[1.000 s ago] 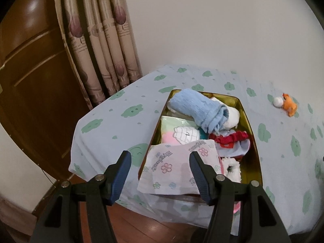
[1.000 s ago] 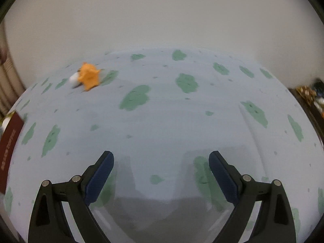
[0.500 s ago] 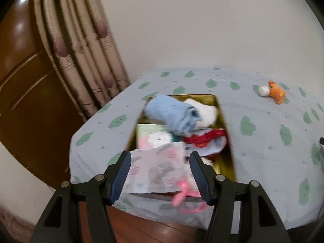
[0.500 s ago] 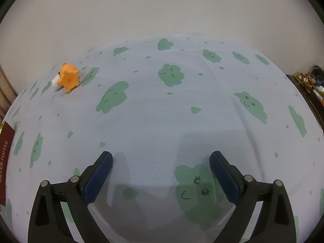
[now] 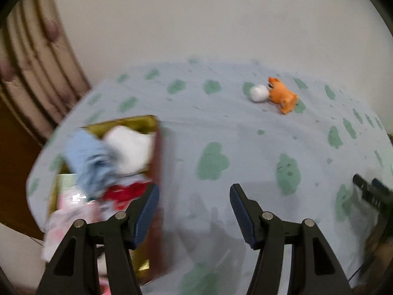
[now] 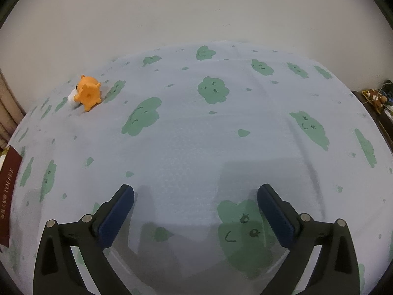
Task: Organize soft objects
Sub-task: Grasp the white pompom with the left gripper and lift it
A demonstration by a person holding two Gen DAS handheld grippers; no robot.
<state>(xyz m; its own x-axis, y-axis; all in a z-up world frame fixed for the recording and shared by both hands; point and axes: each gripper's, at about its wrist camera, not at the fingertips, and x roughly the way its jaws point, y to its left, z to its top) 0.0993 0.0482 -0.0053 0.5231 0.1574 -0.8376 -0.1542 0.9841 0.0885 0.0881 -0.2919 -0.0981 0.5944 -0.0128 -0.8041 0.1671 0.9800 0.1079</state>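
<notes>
Both hand-held grippers, left (image 5: 194, 211) and right (image 6: 195, 211), spread empty; orange plush (image 6: 89, 93) looks light, squashy: pinch its body.

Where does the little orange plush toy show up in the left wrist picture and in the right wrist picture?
Left wrist: the orange plush toy lies upper right, far across the cloth, a white ball touching its left side.
Right wrist: the toy sits upper left, the ball peeking out at its left.
Shared landmark: the pale blue cloth with green cloud prints, against the plain wall.
</notes>
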